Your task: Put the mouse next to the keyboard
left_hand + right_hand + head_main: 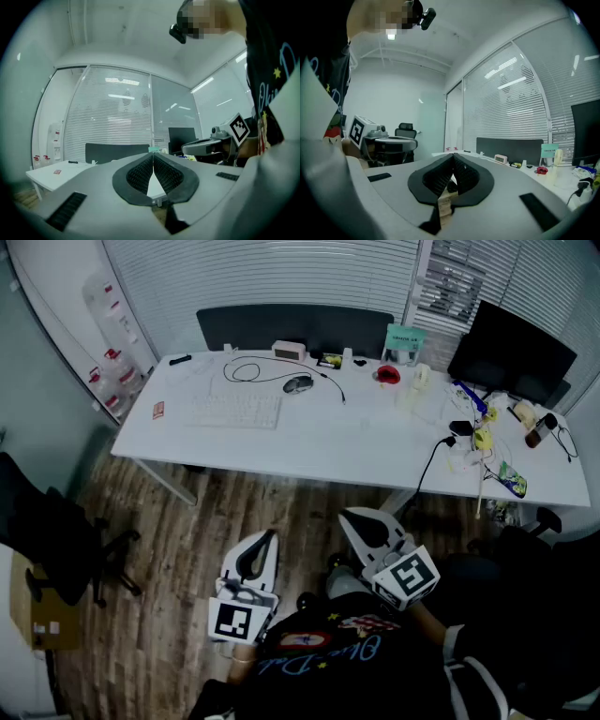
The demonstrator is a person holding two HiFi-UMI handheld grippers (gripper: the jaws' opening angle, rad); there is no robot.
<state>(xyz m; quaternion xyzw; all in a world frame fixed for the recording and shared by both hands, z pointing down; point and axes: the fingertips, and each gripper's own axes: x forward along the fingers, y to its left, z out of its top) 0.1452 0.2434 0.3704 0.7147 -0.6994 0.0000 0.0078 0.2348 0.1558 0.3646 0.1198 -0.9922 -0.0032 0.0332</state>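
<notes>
Left gripper point(269, 536): closest in, held level by the person's body; its jaws are pressed together with nothing between them.
Right gripper point(350, 516): beside the left one and also level; its jaws are clenched and empty.
Floor point(187, 549): a stretch of bare wood separates both grippers from the tabletop, so neither is within reach of anything on it.
Tabletop point(328, 442): white and long, with clutter mostly toward its right end.
Keyboard point(234, 412): white, lying flat on the left half of the tabletop.
Mouse point(298, 384): dark, on the tabletop past the keyboard's far right corner; it is near the keyboard but set back from it, not alongside.
Done: nothing yet, by the look of it; the mouse is untouched.
Left: approach the tabletop, open one pair of jaws, grasp the mouse, and set it down just beside the keyboard.
</notes>
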